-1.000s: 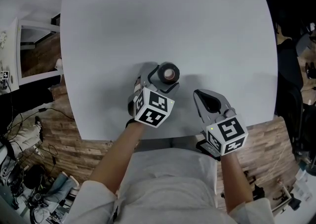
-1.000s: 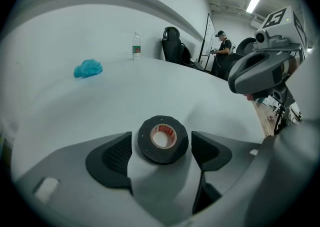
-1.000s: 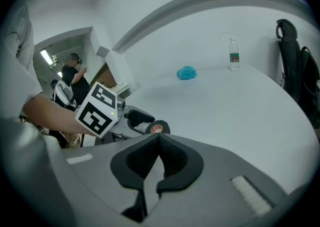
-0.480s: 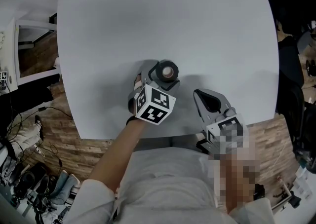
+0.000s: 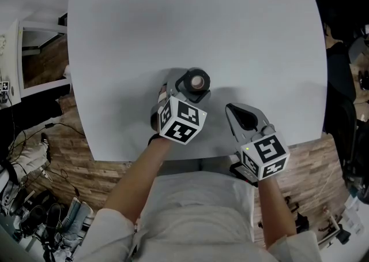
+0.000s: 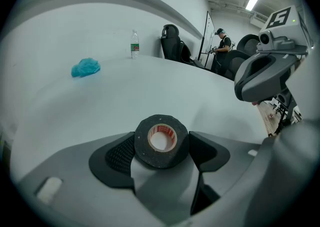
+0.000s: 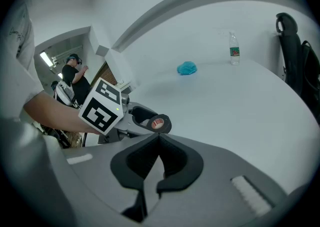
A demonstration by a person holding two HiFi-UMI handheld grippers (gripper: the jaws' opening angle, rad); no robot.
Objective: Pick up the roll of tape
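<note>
Roll of tape (image 6: 160, 141) — hole tilted upward

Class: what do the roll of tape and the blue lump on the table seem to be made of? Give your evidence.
The roll of tape: matt black, slightly grainy face, probably cloth or rubbery tape; pale core with red print, likely cardboard. The blue lump: crumpled, soft-looking, perhaps cloth or thin plastic; too small to tell.

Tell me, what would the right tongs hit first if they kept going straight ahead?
Probably the white table: the shut right tongs slant down at its bare top. The roll of tape lies further along that line, though depth is unclear.
</note>
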